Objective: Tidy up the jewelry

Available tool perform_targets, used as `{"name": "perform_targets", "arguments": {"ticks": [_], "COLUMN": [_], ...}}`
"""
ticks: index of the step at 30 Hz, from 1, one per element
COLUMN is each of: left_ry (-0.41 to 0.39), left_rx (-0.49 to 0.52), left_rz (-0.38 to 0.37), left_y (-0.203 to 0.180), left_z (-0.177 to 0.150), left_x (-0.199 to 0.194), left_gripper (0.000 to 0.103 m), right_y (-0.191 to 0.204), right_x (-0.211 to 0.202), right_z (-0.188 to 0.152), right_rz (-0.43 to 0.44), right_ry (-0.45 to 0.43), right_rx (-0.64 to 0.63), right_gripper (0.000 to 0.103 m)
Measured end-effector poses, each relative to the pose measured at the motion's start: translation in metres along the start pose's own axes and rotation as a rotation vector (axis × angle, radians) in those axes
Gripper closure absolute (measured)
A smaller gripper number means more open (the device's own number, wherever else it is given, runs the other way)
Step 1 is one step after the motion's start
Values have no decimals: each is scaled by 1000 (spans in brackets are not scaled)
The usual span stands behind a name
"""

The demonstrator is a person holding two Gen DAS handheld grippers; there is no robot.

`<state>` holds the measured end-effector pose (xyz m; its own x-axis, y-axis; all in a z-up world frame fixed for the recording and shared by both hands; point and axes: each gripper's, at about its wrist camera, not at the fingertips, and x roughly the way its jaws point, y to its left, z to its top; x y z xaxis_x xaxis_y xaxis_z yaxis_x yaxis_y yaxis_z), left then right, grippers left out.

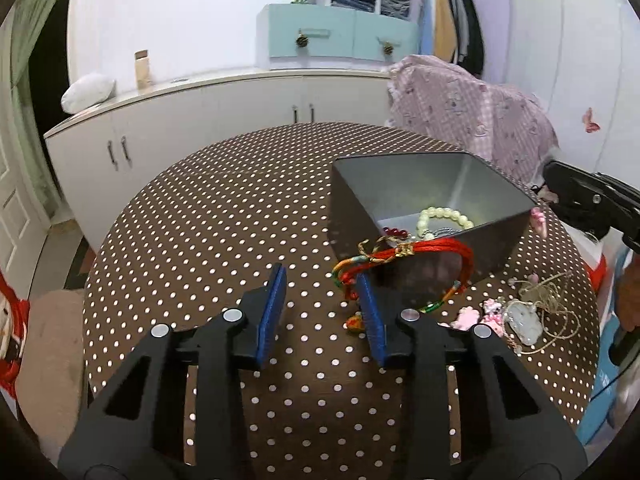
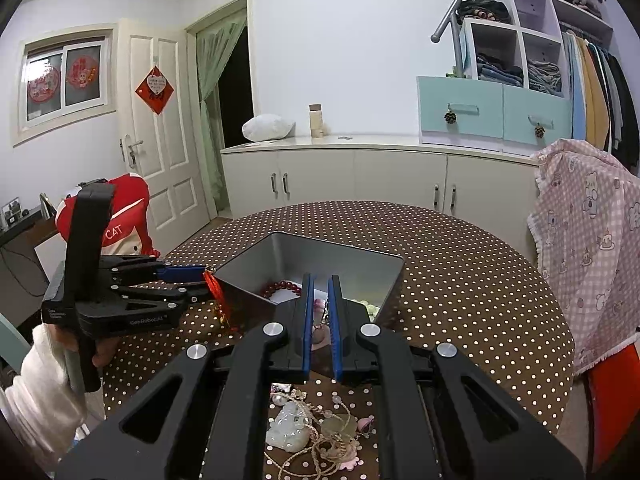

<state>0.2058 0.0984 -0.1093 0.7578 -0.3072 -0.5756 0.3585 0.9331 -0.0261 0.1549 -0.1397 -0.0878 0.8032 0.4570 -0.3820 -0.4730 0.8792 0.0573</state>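
Observation:
A grey metal box (image 1: 420, 256) stands on the dotted table and holds a pale green bead bracelet (image 1: 444, 218) and a dark red bead bracelet (image 1: 396, 233). My left gripper (image 1: 322, 308) is open; a red braided cord bracelet (image 1: 404, 258) hangs over its right finger and against the box's near wall. In the right wrist view the box (image 2: 320, 264) lies ahead, with the red beads (image 2: 280, 288) inside. My right gripper (image 2: 320, 320) is nearly shut on a pink piece (image 2: 319, 334) above the box's edge. A jade pendant on cord (image 2: 290, 428) lies below it.
Pink charms and the corded pendant (image 1: 520, 316) lie on the table (image 1: 224, 216) right of the box. A chair draped in pink checked cloth (image 2: 588, 248) stands at the table's far right. White cabinets (image 2: 360, 176) run behind.

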Motion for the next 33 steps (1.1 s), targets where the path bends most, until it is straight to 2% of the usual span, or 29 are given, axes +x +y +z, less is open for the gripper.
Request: {"name": "perform_targets", "arguments": {"ticks": [1,2,4,7,12,19,28,33], "left_ry": [-6,-12,-11,-19,-88,-168,-150,-120], "left_rx": [1,-2,-8,-27,-49,-37,-37,-17], "left_rz": [-3,-4,16,46,45,38,27,51], "left_y": [1,3,4,5,1,-16,-41,-48], "left_z": [0,2,3,5,11,36,57,58], "left_x": [-1,-2,-1,-1,-19,-39,-28,-20], "left_gripper": [72,81,93,97,97,97,97,96], "right_y": [0,1,2,3,1,0,-4,-13], "right_x": [0,1,1,0,-5,-9,1,4], "right_z": [0,1,0,0,2,15,32,32], "right_rz": [2,3,7,9,3,6,34,36], "right_ry": [0,-1,-2,-4,-17,-50,-53,-34], "right_rx": [2,3,1,-5,-5,-21,-40,-9], "right_gripper": [97,97,97,97,97,97,97,89]}}
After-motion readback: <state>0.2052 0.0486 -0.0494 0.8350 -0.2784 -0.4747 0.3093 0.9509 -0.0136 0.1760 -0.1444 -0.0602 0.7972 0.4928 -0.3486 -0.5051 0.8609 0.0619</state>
